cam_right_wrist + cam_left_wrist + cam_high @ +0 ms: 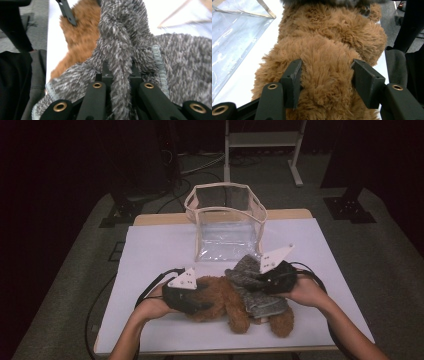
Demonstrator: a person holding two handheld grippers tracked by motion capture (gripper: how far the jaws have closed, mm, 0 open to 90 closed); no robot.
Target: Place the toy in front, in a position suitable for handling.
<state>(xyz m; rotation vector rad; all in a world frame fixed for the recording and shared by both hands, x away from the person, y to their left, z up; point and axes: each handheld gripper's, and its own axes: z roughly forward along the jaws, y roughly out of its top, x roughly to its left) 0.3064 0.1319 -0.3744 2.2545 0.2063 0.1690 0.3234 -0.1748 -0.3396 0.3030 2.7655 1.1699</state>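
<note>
High view: brown plush bear (230, 302) lay near the table's (150, 255) front edge, grey knit garment (255, 290) draped over it.
Left gripper (325, 72): jaws pressed into the bear's fur.
Right gripper (117, 75): clamped on a garment fold.
Clear bag (227, 222): upright toward the back edge.

The bag (227, 222) blocks the desk's (150, 250) far middle; bare desk lies open left and right of the bear (225, 302).
</note>
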